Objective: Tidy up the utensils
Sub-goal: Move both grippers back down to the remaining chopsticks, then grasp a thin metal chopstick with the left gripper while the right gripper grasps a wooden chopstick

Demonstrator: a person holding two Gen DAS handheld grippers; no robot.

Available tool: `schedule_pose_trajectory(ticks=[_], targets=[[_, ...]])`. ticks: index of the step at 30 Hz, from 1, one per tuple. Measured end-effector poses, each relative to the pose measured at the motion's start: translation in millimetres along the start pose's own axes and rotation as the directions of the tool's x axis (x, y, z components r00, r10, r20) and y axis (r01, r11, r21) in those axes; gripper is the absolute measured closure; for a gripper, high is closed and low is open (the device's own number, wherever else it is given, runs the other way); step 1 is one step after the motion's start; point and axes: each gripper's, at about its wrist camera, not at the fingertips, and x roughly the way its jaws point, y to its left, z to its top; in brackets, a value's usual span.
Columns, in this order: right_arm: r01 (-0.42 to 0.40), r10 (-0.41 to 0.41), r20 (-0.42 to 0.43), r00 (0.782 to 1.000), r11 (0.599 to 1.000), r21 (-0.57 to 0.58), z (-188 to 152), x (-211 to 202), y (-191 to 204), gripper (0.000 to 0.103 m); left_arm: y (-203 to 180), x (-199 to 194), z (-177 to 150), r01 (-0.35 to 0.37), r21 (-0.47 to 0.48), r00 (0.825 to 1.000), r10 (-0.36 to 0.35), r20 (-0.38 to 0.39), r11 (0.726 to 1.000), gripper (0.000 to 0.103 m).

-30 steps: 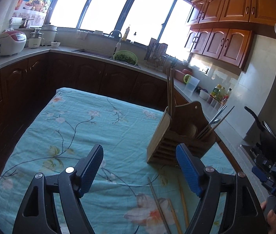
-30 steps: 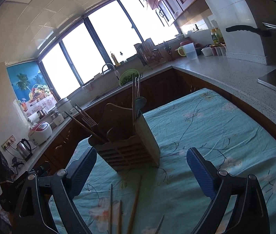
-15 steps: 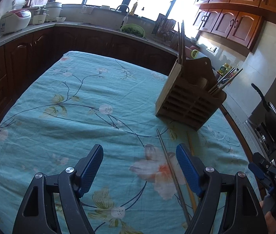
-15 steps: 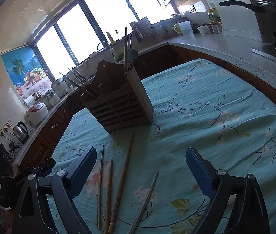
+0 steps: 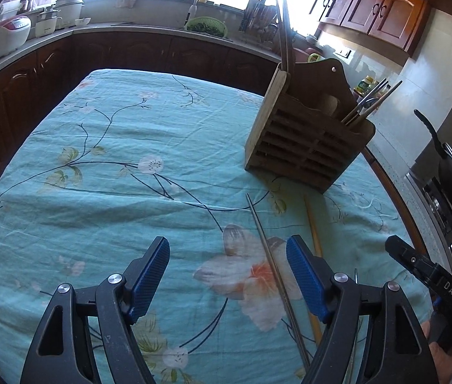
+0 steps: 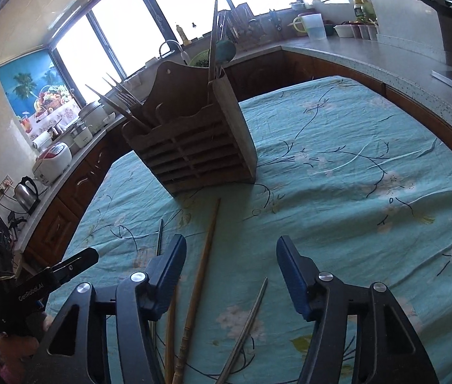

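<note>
A wooden utensil holder (image 5: pixel 305 140) stands on the teal floral tablecloth (image 5: pixel 114 166), with chopsticks and utensils upright in it; it also shows in the right wrist view (image 6: pixel 194 147). Loose chopsticks lie in front of it: a metal one (image 5: pixel 273 265) and a wooden one (image 5: pixel 312 227). In the right wrist view a long wooden chopstick (image 6: pixel 200 275), a metal one (image 6: pixel 248 323) and others lie near the fingers. My left gripper (image 5: pixel 227 280) is open above the metal chopstick. My right gripper (image 6: pixel 230 276) is open over the chopsticks, empty.
Dark wood cabinets and a counter (image 5: pixel 130 32) ring the table. A rice cooker (image 5: pixel 5 36), a sink with a green colander (image 5: pixel 206 27), a kettle (image 6: pixel 27 193) and a black pan (image 5: pixel 449 172) on the stove stand around. The other gripper shows at the right edge (image 5: pixel 430 275).
Both grippers have tilted down and moved lower toward the table. The loose chopsticks now lie between and beside the fingers. Both stay open.
</note>
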Motion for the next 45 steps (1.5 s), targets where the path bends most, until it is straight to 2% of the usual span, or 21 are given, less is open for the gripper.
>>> schedule_pose_trajectory(ticks=[1,5,12,14,16,22,25,27,28,29,31,32,36,42,45], targets=[[-0.002,0.002,-0.014,1.000,1.000,-0.012,2,6,2,0.046,-1,4,1,0.004,0.000,1.000,-0.004,-0.009,1.000,0.034],[-0.008,0.005,-0.069,0.998,0.999,-0.037,9,38,10,0.066,-3,18,4,0.001,-0.004,0.999,-0.001,-0.040,1.000,0.040],[-0.014,-0.006,-0.172,0.985,0.993,-0.114,21,97,31,0.077,-3,33,8,-0.002,0.000,0.997,0.002,-0.072,1.000,0.047],[0.005,-0.034,-0.205,0.978,0.990,-0.142,19,110,34,0.087,-4,38,10,0.000,-0.001,0.996,0.000,-0.085,1.000,0.049],[0.035,-0.072,-0.196,0.978,0.983,-0.182,18,109,35,0.095,-7,44,14,0.005,0.007,0.996,-0.004,-0.094,1.000,0.049],[0.030,-0.064,-0.208,0.976,0.987,-0.160,7,84,13,0.095,-26,71,23,0.006,0.069,0.992,0.003,-0.126,0.998,0.050],[0.028,-0.054,-0.205,0.977,0.991,-0.128,2,71,-1,0.095,-36,91,29,0.004,0.095,0.987,0.011,-0.158,0.995,0.058],[0.018,-0.040,-0.205,0.978,0.994,-0.106,2,68,-9,0.095,-39,109,31,-0.007,0.108,0.981,0.027,-0.192,0.994,0.072],[0.016,-0.036,-0.205,0.978,0.995,-0.101,2,67,-11,0.095,-41,115,31,-0.014,0.119,0.980,0.038,-0.196,0.993,0.074],[0.016,-0.035,-0.205,0.978,0.995,-0.097,2,65,-14,0.095,-44,117,32,-0.031,0.145,0.982,0.057,-0.181,0.989,0.079],[0.014,-0.034,-0.208,0.978,0.995,-0.095,3,64,-15,0.095,-47,121,31,-0.038,0.179,0.980,0.071,-0.185,0.983,0.094],[0.013,-0.032,-0.207,0.978,0.996,-0.093,5,64,-15,0.094,-47,121,29,-0.028,0.185,0.981,0.063,-0.184,0.982,0.096],[0.011,-0.030,-0.204,0.978,0.995,-0.094,7,71,-7,0.092,-42,114,22,0.009,0.184,0.977,0.030,-0.210,0.983,0.097],[0.028,-0.052,-0.208,0.977,0.993,-0.114,12,79,1,0.090,-36,116,28,-0.010,0.143,0.973,0.042,-0.225,0.990,0.095],[0.041,-0.070,-0.209,0.976,0.990,-0.138,13,83,5,0.089,-40,120,31,-0.023,0.164,0.974,0.059,-0.217,0.986,0.094]])
